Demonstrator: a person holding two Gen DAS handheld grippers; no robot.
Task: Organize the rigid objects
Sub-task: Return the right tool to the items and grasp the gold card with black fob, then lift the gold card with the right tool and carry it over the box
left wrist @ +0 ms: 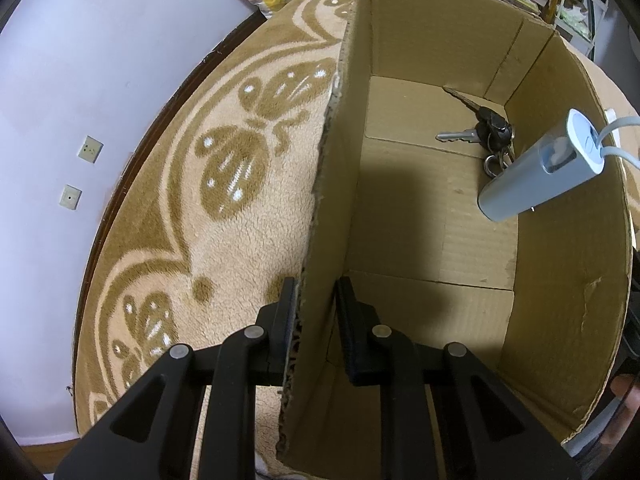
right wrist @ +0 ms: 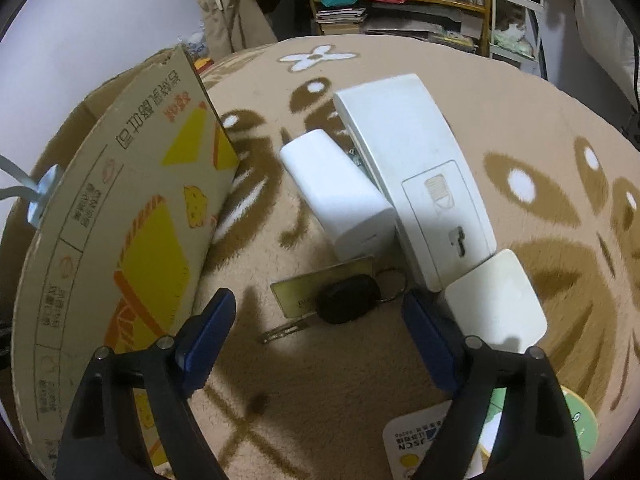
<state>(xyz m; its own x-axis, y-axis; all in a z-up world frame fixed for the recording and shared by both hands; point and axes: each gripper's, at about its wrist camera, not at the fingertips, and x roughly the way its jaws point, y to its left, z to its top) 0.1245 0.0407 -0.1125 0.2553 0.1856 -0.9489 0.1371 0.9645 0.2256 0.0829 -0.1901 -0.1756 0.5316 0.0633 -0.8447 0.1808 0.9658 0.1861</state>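
An open cardboard box [left wrist: 436, 208] stands on a beige patterned blanket [left wrist: 248, 236]. My left gripper [left wrist: 318, 300] is shut on the box's near left wall, one finger outside and one inside. A bunch of keys [left wrist: 488, 132] lies on the box floor, and a grey cylinder with a cord loop [left wrist: 536, 172] leans against the right wall. My right gripper [right wrist: 320, 304] is open just above a key with a black fob [right wrist: 344, 300] and a gold tag [right wrist: 316, 284], on the blanket beside the printed outer wall of the box [right wrist: 132, 208].
Beyond the key lie a white power bank [right wrist: 340, 196], a long white device [right wrist: 416, 184] and a white square block [right wrist: 496, 300] close to my right finger. A printed card [right wrist: 416, 440] and a green round lid [right wrist: 580, 420] sit at the near edge. Shelves stand behind.
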